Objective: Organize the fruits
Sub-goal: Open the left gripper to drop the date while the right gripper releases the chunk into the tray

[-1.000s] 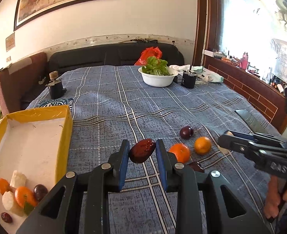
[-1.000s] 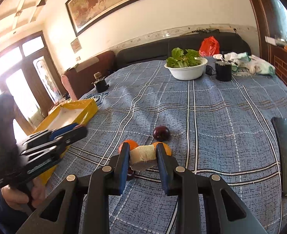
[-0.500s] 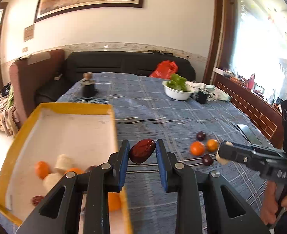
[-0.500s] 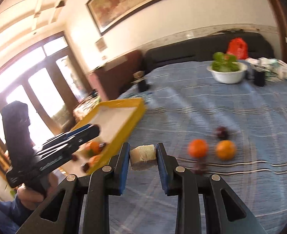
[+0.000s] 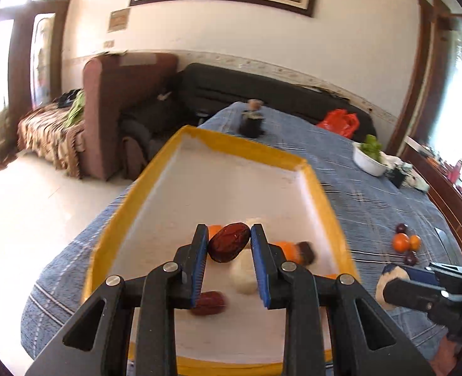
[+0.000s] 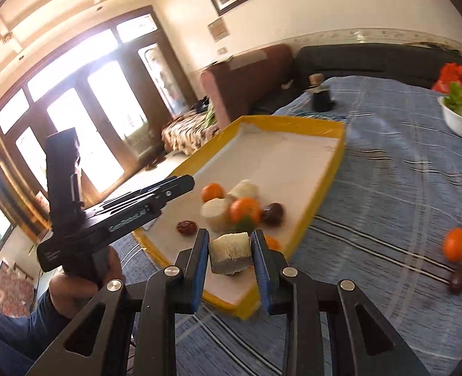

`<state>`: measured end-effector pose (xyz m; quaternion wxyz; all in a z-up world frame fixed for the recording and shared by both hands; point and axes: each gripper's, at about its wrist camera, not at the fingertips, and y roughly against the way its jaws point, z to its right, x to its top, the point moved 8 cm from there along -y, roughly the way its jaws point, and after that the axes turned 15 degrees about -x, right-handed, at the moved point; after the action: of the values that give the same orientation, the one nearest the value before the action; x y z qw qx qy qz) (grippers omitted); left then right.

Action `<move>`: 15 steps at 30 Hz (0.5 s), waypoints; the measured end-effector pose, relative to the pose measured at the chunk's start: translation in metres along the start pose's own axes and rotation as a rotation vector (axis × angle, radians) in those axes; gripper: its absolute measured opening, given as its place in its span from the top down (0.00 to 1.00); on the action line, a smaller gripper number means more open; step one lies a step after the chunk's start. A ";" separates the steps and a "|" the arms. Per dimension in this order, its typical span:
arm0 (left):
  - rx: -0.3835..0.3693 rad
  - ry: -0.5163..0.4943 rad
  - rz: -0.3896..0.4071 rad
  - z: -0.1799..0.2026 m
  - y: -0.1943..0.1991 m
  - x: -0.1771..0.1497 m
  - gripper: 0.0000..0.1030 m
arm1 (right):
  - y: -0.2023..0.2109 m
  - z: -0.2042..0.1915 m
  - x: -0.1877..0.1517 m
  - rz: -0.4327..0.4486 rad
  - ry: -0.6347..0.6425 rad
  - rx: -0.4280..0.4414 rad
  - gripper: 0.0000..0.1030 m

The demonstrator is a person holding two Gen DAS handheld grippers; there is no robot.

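My left gripper [image 5: 229, 246] is shut on a dark red date [image 5: 228, 246] and holds it above the yellow tray [image 5: 240, 147], over the fruit lying in it. My right gripper [image 6: 230, 252] is shut on a pale cut fruit chunk [image 6: 230, 251] above the tray's near corner [image 6: 246, 308]. In the tray lie oranges [image 6: 245, 209], white chunks [image 6: 215, 214], a dark plum [image 6: 273, 213] and a date [image 6: 186, 227]. Loose oranges [image 5: 400, 242] and dark plums [image 5: 411, 258] lie on the blue cloth to the right.
A white bowl of greens [image 5: 369, 160] stands far back on the blue checked cloth [image 6: 387, 163], with a small dark jar [image 5: 252, 122] beyond the tray. A dark sofa [image 5: 262, 91] and a brown armchair [image 5: 114, 109] border the table.
Both grippers have swung left from the loose fruit to over the yellow tray, each still holding its piece. The tray now fills the middle of both views.
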<state>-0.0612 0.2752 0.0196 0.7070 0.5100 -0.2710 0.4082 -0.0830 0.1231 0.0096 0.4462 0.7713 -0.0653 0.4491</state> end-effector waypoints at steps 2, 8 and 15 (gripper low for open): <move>0.009 0.027 0.000 -0.012 -0.001 -0.002 0.74 | -0.011 -0.009 0.002 -0.015 0.017 0.001 0.70; 0.013 0.062 -0.026 -0.031 -0.011 -0.009 0.74 | -0.041 -0.032 -0.001 -0.051 0.068 -0.006 0.70; -0.022 0.059 -0.059 -0.030 -0.021 -0.013 0.74 | -0.061 -0.044 -0.006 -0.061 0.116 -0.029 0.70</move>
<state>-0.0508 0.2967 -0.0110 0.7321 0.4976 -0.2395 0.3989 -0.0839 0.1899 -0.0248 0.4740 0.7389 -0.0223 0.4783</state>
